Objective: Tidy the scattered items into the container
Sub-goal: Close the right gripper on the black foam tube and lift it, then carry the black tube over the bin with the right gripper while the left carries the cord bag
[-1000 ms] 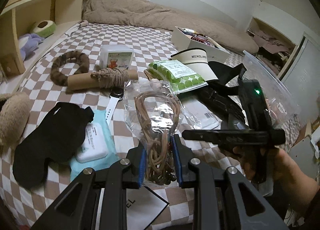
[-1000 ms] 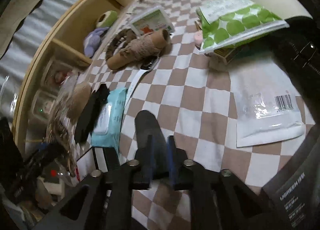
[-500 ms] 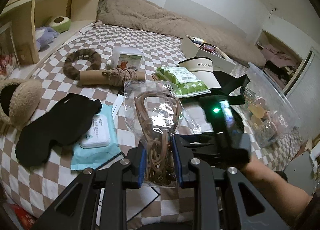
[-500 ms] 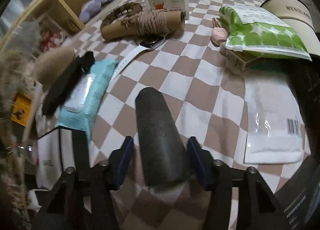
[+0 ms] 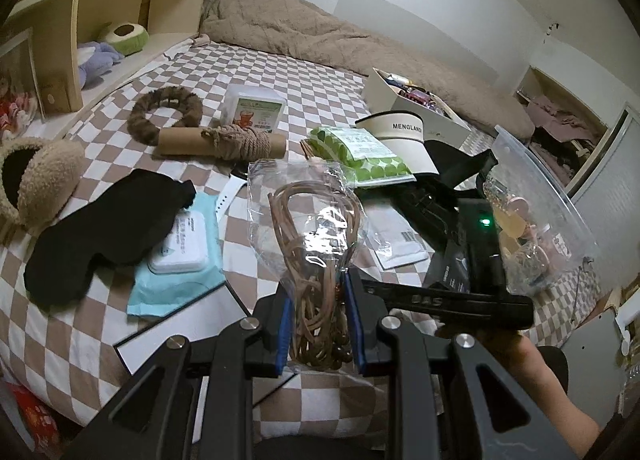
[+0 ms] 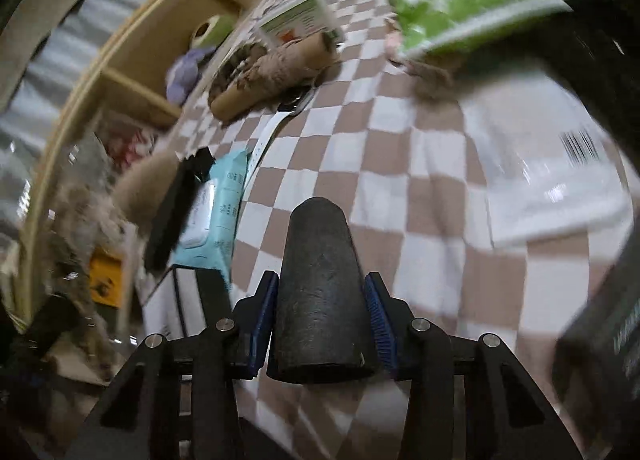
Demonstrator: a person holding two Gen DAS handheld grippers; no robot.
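My left gripper [image 5: 318, 324] is shut on a clear plastic bag of tan cords [image 5: 316, 244] and holds it above the checkered bed [image 5: 288, 71]. My right gripper [image 6: 322, 324] is shut on a dark grey cylinder [image 6: 320, 288] that stands between its blue pads, above the bed [image 6: 360, 163]. The right gripper also shows at lower right in the left wrist view [image 5: 476, 252]. A clear plastic container [image 5: 540, 211] with small items sits at the right. Scattered items include a black eye mask [image 5: 108, 219], a teal wipes pack [image 5: 176, 256] and a green dotted packet [image 5: 360, 155].
A rope-wrapped cardboard tube [image 5: 224, 141], a fuzzy brown ring [image 5: 164, 115], a white tea box [image 5: 256, 107], a white visor [image 5: 404, 139], a white box of items [image 5: 416, 99], a white mailer [image 5: 400, 240] and a fluffy slipper [image 5: 36, 175] lie about. A wooden shelf [image 5: 80, 31] lines the left side.
My right gripper opened wider, then shut on the dark cylinder and swung, blurring its view. My left gripper rose and drew back with the cord bag still held.
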